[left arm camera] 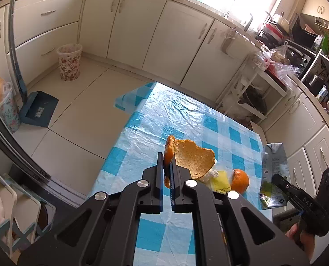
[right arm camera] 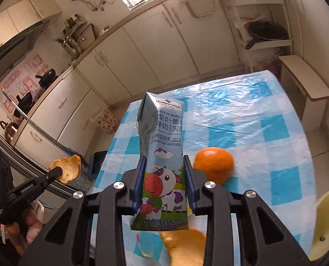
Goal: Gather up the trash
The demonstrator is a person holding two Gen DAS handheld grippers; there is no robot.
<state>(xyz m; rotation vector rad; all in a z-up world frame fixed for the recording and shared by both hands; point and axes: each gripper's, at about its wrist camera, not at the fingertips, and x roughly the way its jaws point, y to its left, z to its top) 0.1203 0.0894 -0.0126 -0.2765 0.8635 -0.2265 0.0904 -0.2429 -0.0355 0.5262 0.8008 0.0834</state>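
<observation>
Right wrist view shows the milk carton [right arm camera: 162,166] upright between the two fingers of the right gripper [right arm camera: 164,184], whose pads press on its sides, lifted above the table [right arm camera: 264,115]. Left wrist view shows the left gripper [left arm camera: 169,177] closed on a piece of orange peel [left arm camera: 193,159], held in the air over the near edge of the table. A whole orange [right arm camera: 214,164] lies on the blue checked cloth, just beside the carton. A patterned trash bin [left arm camera: 69,62] stands on the floor near the cabinets [left arm camera: 160,33].
</observation>
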